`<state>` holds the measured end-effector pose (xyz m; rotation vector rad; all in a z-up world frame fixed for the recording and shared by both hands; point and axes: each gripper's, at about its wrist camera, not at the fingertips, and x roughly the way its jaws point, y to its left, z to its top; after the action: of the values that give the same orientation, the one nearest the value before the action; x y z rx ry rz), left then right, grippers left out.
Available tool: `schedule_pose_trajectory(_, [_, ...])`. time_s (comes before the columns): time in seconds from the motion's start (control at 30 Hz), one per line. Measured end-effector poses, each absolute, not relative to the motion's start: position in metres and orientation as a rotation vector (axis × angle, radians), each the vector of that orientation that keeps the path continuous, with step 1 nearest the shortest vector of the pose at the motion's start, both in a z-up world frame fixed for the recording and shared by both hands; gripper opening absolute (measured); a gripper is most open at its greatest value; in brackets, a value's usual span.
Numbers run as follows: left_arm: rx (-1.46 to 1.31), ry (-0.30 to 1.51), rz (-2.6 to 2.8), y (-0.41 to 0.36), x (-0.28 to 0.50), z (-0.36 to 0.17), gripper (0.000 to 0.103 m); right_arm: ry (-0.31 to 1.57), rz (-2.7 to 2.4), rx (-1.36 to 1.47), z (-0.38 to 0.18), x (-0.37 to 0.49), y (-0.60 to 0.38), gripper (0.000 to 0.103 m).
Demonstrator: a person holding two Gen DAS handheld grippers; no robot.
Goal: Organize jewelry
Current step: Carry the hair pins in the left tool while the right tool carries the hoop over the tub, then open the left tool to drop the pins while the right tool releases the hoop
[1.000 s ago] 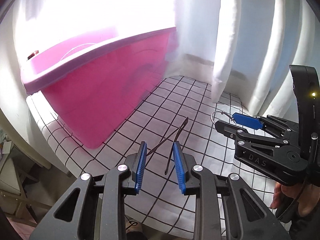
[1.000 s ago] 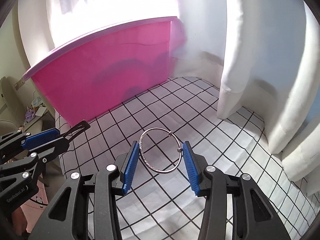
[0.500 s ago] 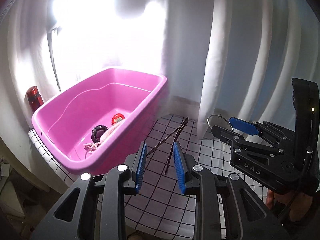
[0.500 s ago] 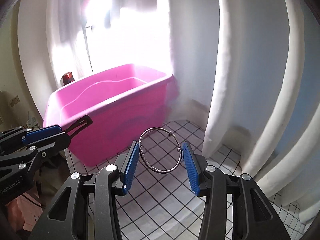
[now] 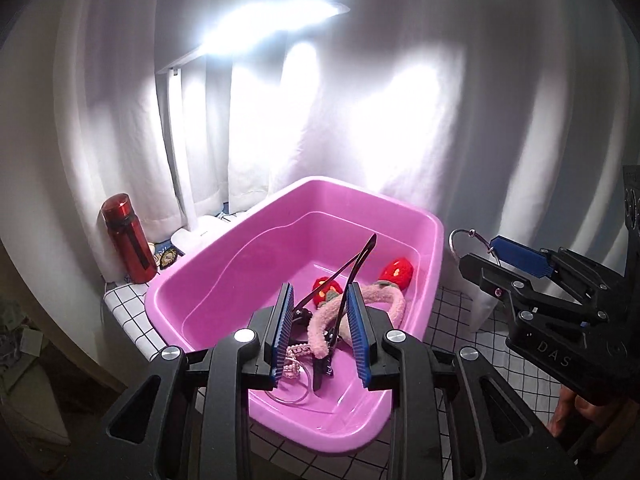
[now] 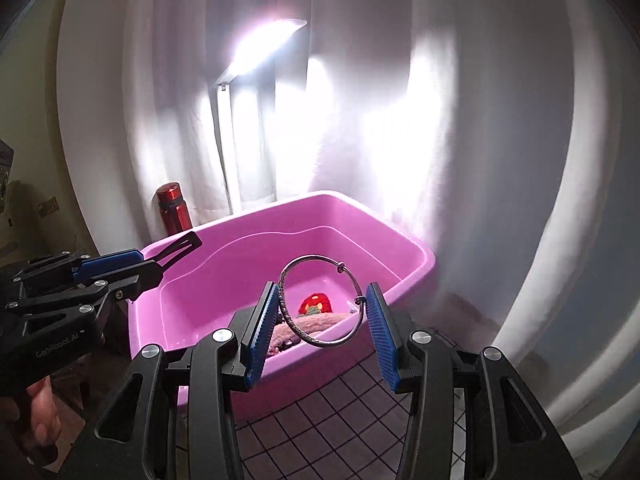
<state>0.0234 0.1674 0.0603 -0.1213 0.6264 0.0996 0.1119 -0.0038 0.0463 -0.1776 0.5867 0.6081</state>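
My left gripper (image 5: 319,286) is shut on a dark hair clip (image 5: 362,254). The clip's two thin arms stick forward over the pink tub (image 5: 400,200). My right gripper (image 6: 323,286) is shut on a silver bangle (image 6: 316,257), held upright between the blue pads above the tub's near wall (image 6: 304,372). Each gripper shows in the other's view: the right gripper (image 5: 480,256) with the bangle (image 5: 454,240), and the left gripper (image 6: 160,258) with the clip (image 6: 186,243). Inside the tub lie a fluffy pink headband (image 5: 384,300), red knitted strawberries (image 5: 396,272), pink beads (image 5: 294,356) and a clear ring (image 5: 296,392).
The tub stands on a black-and-white checked cloth (image 5: 452,312). A red bottle (image 5: 126,240) stands behind its left corner, beside a lit desk lamp (image 5: 272,20). White curtains (image 6: 500,160) close off the back and right. A person's hand (image 6: 40,412) holds the left gripper.
Both grippers have risen and moved toward the tub, so its inside and contents now show. The clip and the bangle stay held as before.
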Motion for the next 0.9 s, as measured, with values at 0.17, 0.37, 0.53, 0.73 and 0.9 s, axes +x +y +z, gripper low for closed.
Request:
schedule_pose_trajectory(0.17, [-0.131, 0.643, 0.12, 0.196, 0.043, 0.052, 0.027, 0.631, 0.624, -0.178, 0.038, 0.132, 0.03, 0.044])
schedule_pose_trajectory(0.37, [-0.142, 0.688, 0.115, 0.215, 0.068, 0.035, 0.027, 0.685, 0.61, -0.17, 0.023, 0.151, 0.051, 0.044])
schedule_pose_trajectory(0.53, [-0.16, 0.737, 0.114, 0.227, 0.087, 0.02, 0.027, 0.726, 0.579, -0.169, 0.012, 0.165, 0.062, 0.044])
schedule_pose_trajectory(0.73, [-0.15, 0.774, 0.123, 0.234, 0.102, 0.01, 0.027, 0.755, 0.54, -0.171, 0.004, 0.178, 0.068, 0.044])
schedule_pose_trajectory(0.9, [-0.146, 0.805, 0.125, 0.234, 0.111, 0.004, 0.029, 0.777, 0.518, -0.186, -0.002, 0.184, 0.072, 0.044])
